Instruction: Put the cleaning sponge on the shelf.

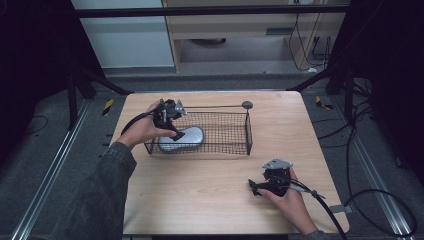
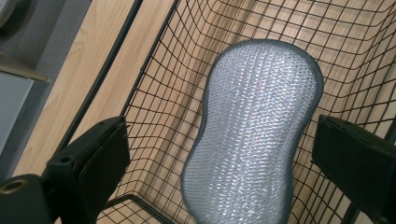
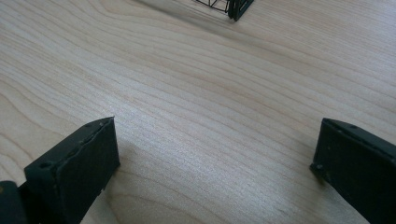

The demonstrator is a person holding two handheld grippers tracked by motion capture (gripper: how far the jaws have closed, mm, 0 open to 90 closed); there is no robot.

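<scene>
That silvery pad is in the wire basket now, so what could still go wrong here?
1. The left gripper hangs inside the basket with open jaws either side of the pad; lifting out carelessly might snag the mesh or drag the pad along.
2. The pad leans against the basket wall, so it may slump flat.

The high view looks forward and down over the whole counter (image 1: 210, 195). The left gripper view peers closely into the wire basket (image 2: 154, 93), whose corner (image 3: 236, 9) the low right gripper view also catches.
</scene>
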